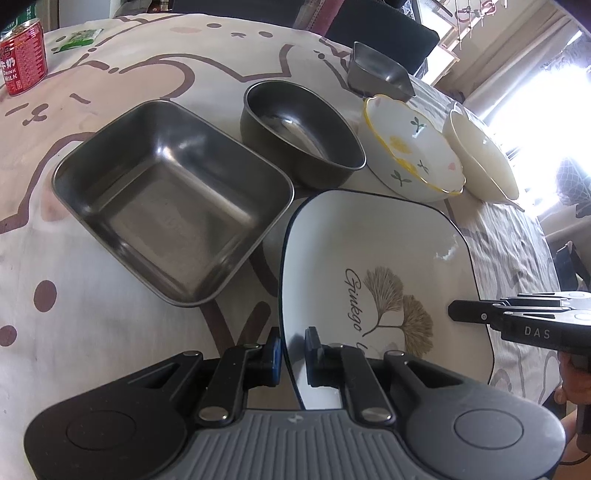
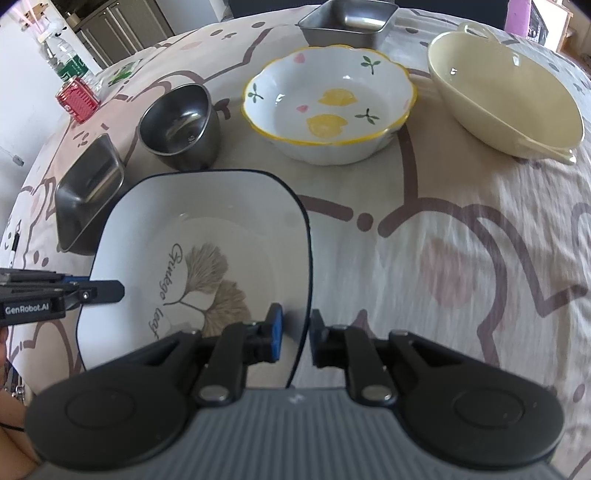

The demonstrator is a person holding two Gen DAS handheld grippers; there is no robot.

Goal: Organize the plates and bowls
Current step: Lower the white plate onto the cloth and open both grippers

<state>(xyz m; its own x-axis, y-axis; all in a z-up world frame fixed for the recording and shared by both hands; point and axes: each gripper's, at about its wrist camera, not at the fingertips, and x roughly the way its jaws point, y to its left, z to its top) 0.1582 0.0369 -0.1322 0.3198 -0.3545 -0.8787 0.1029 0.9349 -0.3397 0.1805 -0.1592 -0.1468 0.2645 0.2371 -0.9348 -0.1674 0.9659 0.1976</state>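
Both tongs straddle opposite rims of the square ginkgo plate [image 1: 373,258]: our left gripper [image 1: 293,356] has its fingers either side of the plate's left edge at lower centre of its view, and our right gripper [image 2: 297,339] does the same on the right edge at lower centre of its own view. On each, a narrow gap shows between the pads and the rim, so we judge them nearly closed but not yet clamped; whether the pads touch the china we cannot tell. The plate sits on the patterned tablecloth [image 2: 461,258], just beside the large rectangular steel tray [image 1: 173,225], with the round steel bowl [image 1: 299,136], the lemon-print bowl [image 2: 328,118], the cream handled bowl [image 2: 506,96] and a small steel tray [image 2: 347,18] further up the frame. To do this well, we close both sides evenly, seat the pads deep over the raised rim, then lift level so the glazed plate cannot slip or tip, and clear the steel tray's edge before moving.
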